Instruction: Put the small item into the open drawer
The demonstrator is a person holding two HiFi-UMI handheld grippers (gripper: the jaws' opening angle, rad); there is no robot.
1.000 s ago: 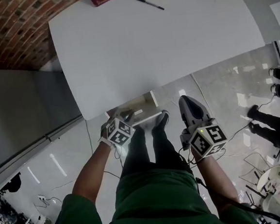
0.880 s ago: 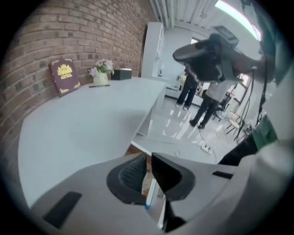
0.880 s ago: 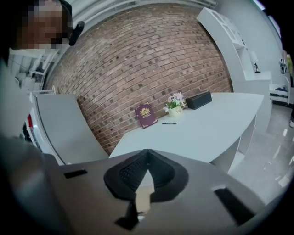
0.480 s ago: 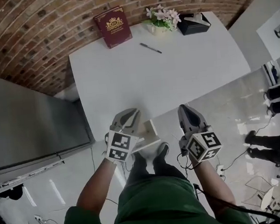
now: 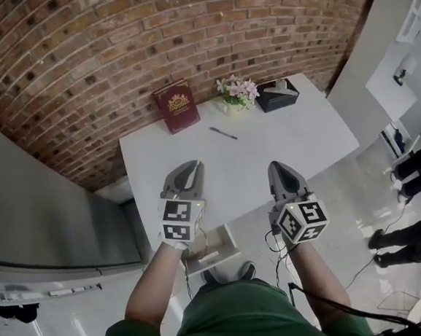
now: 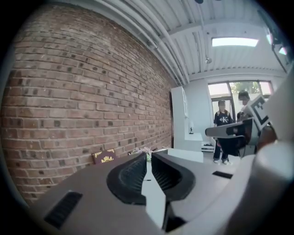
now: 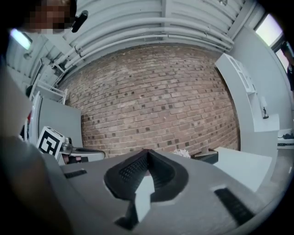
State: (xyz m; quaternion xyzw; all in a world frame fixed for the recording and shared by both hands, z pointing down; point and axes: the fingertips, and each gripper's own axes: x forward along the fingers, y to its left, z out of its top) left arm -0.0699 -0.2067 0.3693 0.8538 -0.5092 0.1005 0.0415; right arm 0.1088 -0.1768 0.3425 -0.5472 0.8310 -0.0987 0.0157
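- Now both forearms reach forward, with the left claw and right claw side by side over the desk, pointing at the brick wall.
- Both claws are clenched and empty.
- A pen lies on the desk beyond them.
- The open drawer sits under the left wrist.

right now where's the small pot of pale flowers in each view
Head view: small pot of pale flowers, upper centre.
Left gripper view: flowers just above the jaw tips.
Right gripper view: flowers right of the jaw tips.
Shared landmark: red brick wall behind it.
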